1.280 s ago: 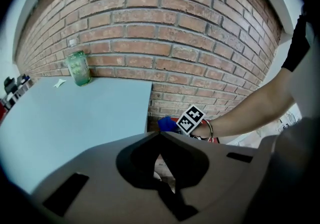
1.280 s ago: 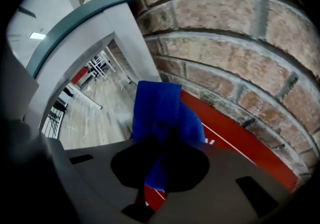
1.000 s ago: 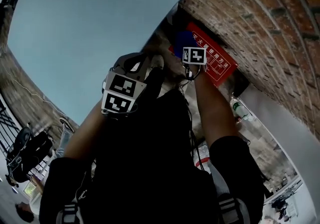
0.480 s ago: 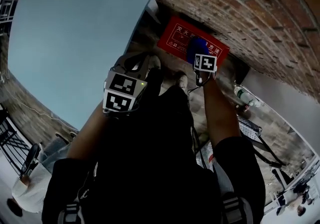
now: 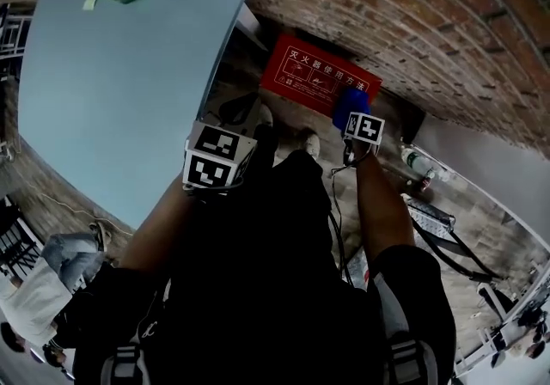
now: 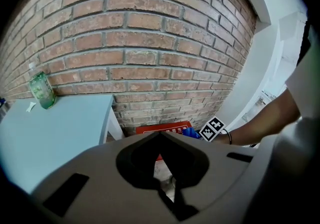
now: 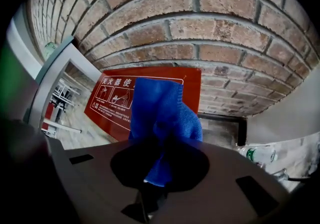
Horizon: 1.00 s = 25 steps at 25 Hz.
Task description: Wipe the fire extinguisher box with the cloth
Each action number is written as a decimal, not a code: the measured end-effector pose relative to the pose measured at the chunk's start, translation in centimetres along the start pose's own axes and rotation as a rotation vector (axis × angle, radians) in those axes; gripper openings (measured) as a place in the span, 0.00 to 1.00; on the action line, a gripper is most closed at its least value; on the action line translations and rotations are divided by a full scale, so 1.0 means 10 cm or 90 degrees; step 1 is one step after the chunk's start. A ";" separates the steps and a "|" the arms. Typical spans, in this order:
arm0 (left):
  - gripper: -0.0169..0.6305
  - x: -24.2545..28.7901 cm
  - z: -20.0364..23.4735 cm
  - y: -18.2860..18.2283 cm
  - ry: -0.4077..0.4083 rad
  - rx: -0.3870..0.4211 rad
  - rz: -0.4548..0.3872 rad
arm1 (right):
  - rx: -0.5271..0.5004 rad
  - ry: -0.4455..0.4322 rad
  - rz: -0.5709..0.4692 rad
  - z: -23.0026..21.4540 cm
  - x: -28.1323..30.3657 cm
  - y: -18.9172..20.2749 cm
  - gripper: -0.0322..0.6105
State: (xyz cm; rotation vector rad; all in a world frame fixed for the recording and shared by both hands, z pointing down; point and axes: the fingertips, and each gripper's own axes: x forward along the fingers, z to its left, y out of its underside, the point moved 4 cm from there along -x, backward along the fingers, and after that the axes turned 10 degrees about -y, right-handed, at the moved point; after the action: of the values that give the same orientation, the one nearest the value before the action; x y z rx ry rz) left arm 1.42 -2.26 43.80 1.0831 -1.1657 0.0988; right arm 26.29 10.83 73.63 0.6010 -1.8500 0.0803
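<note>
Where cloth meets box: the bright blue fuzzy cloth [image 7: 160, 113] hangs over the right part of the flat red fire extinguisher box with white printed instructions [image 7: 107, 113]. The box stands low against the brick wall [image 7: 210, 33]. Contact looks likely, not certain.
Right gripper: the right gripper [image 7: 150, 190] has its tongs pinching a bunched fold of that cloth.
Left gripper: the left gripper [image 6: 169, 195] is up by the pale blue tabletop [image 6: 50, 128], well apart from the box, tongs pressed together on nothing.
Risk, slip: only a narrow fold is caught, so drag across the panel could tug the cloth free.
Risk, poor wipe: the cloth is wadded, not spread, and may clean just a thin stripe.
Risk, knock: a clear plastic bottle [image 7: 260, 154] lies on the floor off to the right, and a wide sweep could hit it.
Materials: the cloth is soft, nappy and floppy. The box face is smooth, glossy, hard and rectangular. The wall is rough and mortar-lined.
</note>
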 end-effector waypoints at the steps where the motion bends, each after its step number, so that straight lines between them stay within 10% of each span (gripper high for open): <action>1: 0.04 0.02 -0.01 0.00 0.001 0.001 0.001 | 0.002 0.000 0.000 0.01 0.00 0.03 0.12; 9: 0.04 0.10 0.05 0.12 -0.006 -0.007 0.018 | -0.191 -0.021 0.069 0.56 0.27 0.06 0.12; 25: 0.04 -0.04 0.91 0.44 -0.060 -0.080 0.033 | -0.286 -0.092 0.103 2.17 1.04 -0.40 0.12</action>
State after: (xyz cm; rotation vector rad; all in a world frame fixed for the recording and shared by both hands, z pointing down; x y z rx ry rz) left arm -7.51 -6.33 46.14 0.9553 -1.2680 0.0155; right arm 6.82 -3.83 74.19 0.1476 -1.9695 -0.2722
